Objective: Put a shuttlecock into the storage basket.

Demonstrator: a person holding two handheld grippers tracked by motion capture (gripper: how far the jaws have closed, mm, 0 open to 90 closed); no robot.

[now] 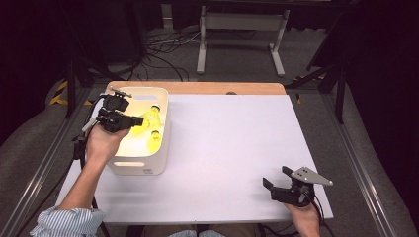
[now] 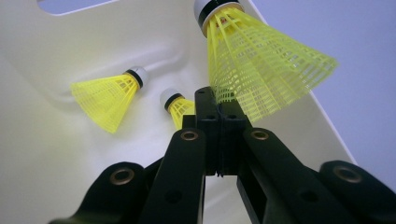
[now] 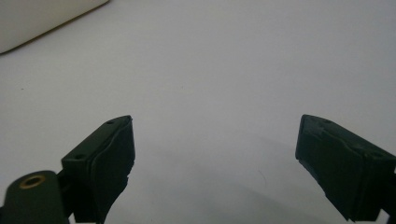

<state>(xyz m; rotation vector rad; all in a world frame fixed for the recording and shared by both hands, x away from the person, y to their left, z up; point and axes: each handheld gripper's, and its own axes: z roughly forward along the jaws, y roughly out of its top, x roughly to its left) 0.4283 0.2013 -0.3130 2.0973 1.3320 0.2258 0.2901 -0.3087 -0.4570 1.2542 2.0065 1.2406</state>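
left gripper view: left tongs [image 2: 219, 100] clamp shuttlecock [image 2: 261, 70] skirt, cork end up-left; right tongs [image 3: 215, 168] apart.

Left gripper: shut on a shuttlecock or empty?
Shut on a shuttlecock: the left gripper pinches its yellow skirt edge, over the bin.

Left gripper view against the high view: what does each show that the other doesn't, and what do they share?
Left gripper view: the left gripper with black jaws shut on the skirt rim of a yellow mesh plastic shuttlecock, its cap white with a black band. High view: the right gripper, open, over the white table, and a striped sleeve. Shared: the white plastic bin holding two more yellow shuttlecocks.
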